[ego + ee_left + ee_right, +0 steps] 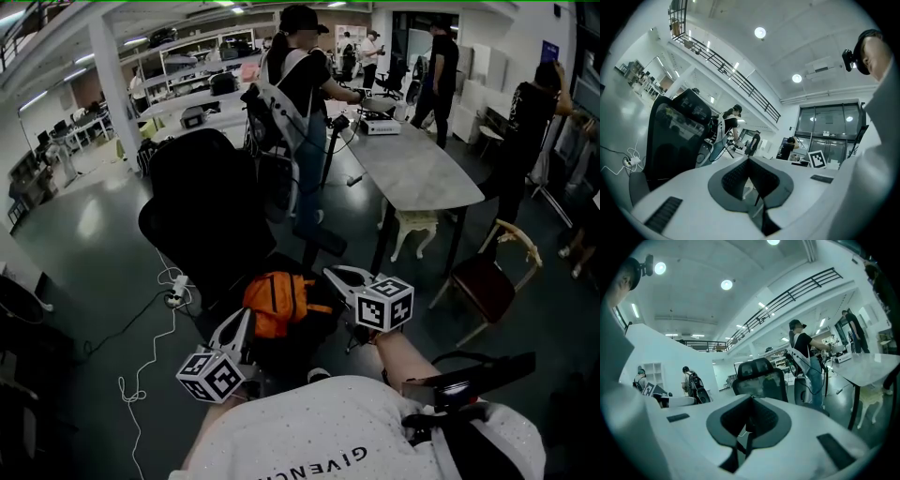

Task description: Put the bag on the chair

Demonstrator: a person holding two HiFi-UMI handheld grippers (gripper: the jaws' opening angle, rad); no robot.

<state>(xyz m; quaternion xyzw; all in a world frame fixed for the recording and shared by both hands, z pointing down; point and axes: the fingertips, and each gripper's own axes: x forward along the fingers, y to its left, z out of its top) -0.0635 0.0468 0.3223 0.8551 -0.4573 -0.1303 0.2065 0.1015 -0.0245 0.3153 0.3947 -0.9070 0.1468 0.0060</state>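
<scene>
"Head view first: where was the bag?"

"The orange bag (281, 302) sat low in front of the black chair (202, 220). It was between the left gripper (244, 321) and the right gripper (330, 273), just beside both tips. Whether it rested on the seat or hung, I couldn't tell."

"And the jaws?"

"Together on both. A thin dark strip showed in each slit; I couldn't make out what it was."

"The room?"

"Dark glossy floor (84, 234), a white cable (141, 375) trailing left of the chair. A grey table (422, 173) stood beyond, with people (441, 66) at its far end and a wooden armchair (487, 277) to its right. A railed gallery (731, 75) ran overhead."
</scene>
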